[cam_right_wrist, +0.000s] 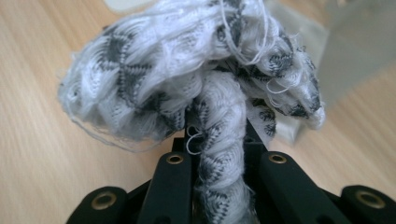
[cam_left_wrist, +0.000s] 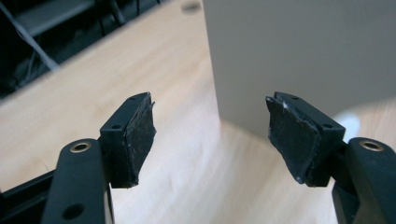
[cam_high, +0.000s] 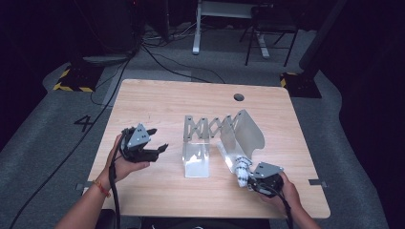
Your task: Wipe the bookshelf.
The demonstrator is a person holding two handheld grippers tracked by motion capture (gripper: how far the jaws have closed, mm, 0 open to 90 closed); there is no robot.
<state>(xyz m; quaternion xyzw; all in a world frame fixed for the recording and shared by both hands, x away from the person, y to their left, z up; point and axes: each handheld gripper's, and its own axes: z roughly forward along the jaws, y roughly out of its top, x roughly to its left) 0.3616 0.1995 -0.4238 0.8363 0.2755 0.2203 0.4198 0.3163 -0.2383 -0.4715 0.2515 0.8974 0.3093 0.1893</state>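
Light wooden table [cam_high: 157, 102], cable hole [cam_high: 239, 97] near far right corner, dark room, grey carpet. Left gripper [cam_high: 152, 141] spread apart, empty; right gripper [cam_high: 248, 182] clamped on patterned cloth [cam_high: 242, 168] near front right edge, beside metal rack [cam_high: 219, 136].

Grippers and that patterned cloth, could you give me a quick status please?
Right gripper shut on grey-and-white cloth, beside the metal rack. Left gripper open, holding nothing. Nothing in the way.

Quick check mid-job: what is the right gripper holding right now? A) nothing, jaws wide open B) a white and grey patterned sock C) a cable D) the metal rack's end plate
B: in the right gripper view the right gripper is clamped on the sock, its bunched end bulging beyond the jaws.
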